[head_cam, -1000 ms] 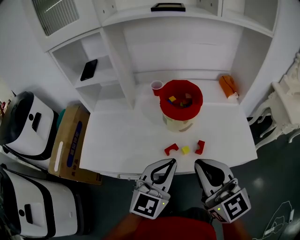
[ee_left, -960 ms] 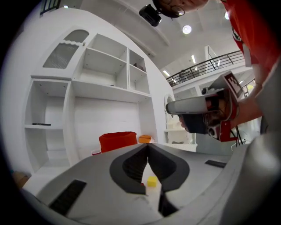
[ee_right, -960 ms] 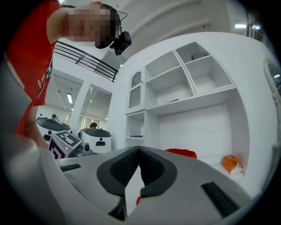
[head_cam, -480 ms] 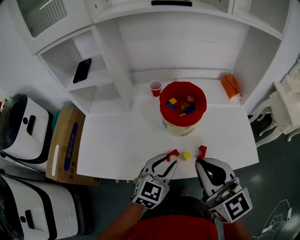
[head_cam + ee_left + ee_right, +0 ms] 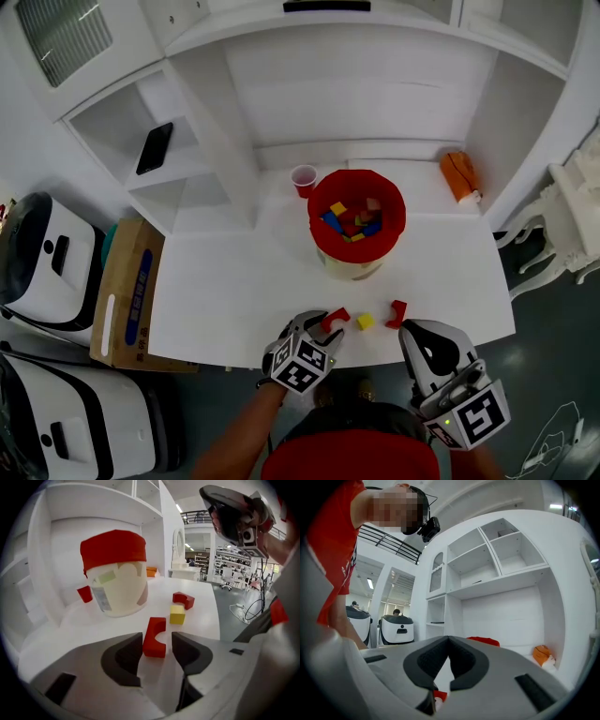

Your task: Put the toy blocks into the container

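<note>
A red arch block [image 5: 335, 318] lies near the table's front edge, between the jaws of my left gripper [image 5: 323, 328]. In the left gripper view the jaws of that gripper [image 5: 156, 641] have just been opening. They stand either side of the block [image 5: 155, 637], with a gap at the right pad. A yellow cube [image 5: 365, 321] and a second red arch block [image 5: 397, 313] lie just to its right. The cream bucket with a red liner [image 5: 392, 217] holds several blocks. My right gripper [image 5: 422, 339] hangs shut and empty off the table's front edge, pointing level.
A red cup [image 5: 304, 178] stands left of the bucket, and an orange toy [image 5: 458, 175] lies at the back right. White shelves rise behind, with a phone [image 5: 153, 147] on one. A cardboard box [image 5: 128, 291] and white machines [image 5: 42, 253] stand on the floor at the left.
My left gripper has dropped and tilted down to the table's front edge, and its jaws have opened around the red arch block. The right gripper has shifted slightly.
</note>
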The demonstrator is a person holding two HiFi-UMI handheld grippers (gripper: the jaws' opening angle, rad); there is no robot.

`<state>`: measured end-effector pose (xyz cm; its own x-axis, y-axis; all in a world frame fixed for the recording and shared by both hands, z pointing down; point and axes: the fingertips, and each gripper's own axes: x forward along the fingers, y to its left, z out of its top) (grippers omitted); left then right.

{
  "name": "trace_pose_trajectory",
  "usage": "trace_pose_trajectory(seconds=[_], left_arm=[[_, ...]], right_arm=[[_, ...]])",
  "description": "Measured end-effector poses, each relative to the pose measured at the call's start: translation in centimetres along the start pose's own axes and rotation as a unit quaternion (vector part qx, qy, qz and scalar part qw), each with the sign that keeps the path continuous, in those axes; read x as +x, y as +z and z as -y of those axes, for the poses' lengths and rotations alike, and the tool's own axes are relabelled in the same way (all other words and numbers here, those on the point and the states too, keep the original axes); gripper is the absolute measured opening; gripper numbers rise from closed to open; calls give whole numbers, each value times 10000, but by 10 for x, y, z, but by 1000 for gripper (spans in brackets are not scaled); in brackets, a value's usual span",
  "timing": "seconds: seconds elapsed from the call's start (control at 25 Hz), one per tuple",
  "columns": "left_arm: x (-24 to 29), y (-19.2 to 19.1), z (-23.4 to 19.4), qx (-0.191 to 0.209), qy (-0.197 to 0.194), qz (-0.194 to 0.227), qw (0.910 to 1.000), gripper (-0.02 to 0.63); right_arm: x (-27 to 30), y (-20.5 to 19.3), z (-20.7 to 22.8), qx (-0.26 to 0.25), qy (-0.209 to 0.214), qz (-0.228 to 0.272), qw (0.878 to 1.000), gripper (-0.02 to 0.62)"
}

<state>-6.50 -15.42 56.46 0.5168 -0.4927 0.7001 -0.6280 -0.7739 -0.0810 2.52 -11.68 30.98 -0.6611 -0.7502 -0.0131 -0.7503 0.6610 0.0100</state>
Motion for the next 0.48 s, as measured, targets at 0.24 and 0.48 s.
trace_pose_trajectory(seconds=[0.24,0.48], left_arm=[[0,-2,-4,-231,43,112,9997,178],[-56,61,-11,-619,369,1588,9847,178]], right_arm=[[-3,-5,14,67,-85,-35,9999,11],[-5,-17,18,221,-141,-82,9996,11]])
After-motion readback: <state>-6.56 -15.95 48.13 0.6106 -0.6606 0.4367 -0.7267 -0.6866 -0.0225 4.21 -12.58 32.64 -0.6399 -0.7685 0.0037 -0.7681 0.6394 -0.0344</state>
